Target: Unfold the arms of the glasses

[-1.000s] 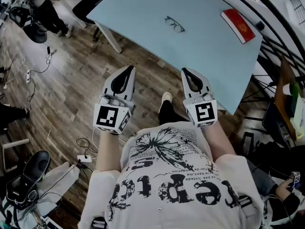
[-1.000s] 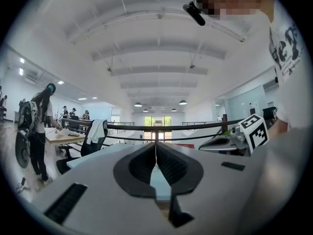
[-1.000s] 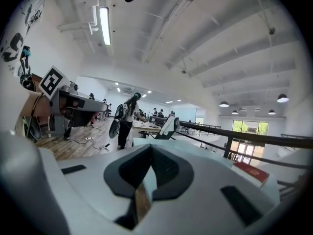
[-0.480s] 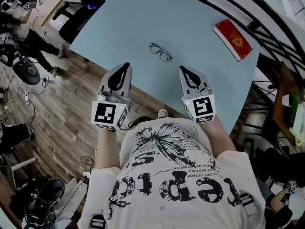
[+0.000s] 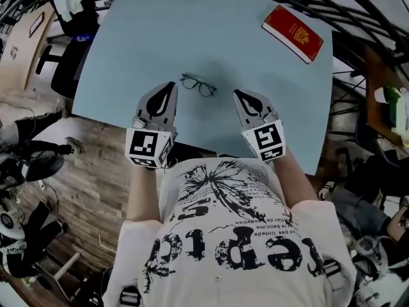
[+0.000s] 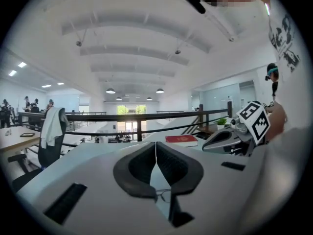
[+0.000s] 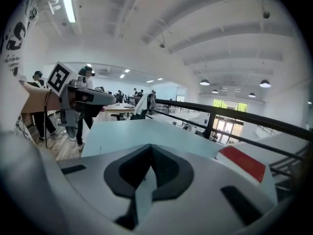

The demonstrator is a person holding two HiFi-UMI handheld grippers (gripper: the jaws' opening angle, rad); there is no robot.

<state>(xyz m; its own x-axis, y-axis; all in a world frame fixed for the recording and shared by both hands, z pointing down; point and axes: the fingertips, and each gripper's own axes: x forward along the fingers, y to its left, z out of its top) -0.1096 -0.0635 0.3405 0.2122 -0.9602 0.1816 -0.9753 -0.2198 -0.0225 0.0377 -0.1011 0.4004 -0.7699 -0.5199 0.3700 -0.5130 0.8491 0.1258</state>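
A pair of thin dark-framed glasses (image 5: pixel 197 85) lies on the pale blue table (image 5: pixel 192 31), near its front edge. How its arms are set is too small to make out. My left gripper (image 5: pixel 169 85) is shut and empty, its tip just left of the glasses. My right gripper (image 5: pixel 238 93) is also shut and empty, a little to their right. In the left gripper view the glasses (image 6: pixel 164 195) show through the gap below the closed jaw tips (image 6: pixel 155 145). They are hidden in the right gripper view, where the jaw tips (image 7: pixel 151 147) meet.
A red book (image 5: pixel 293 33) lies at the table's far right corner. A black railing (image 5: pixel 358 18) runs behind the table. A dark chair (image 5: pixel 67 69) stands off the table's left side, above the wooden floor (image 5: pixel 83 165).
The person has stepped up to the table. Both grippers went from over the floor to over the table's front edge, flanking the glasses. Their jaws stayed shut.
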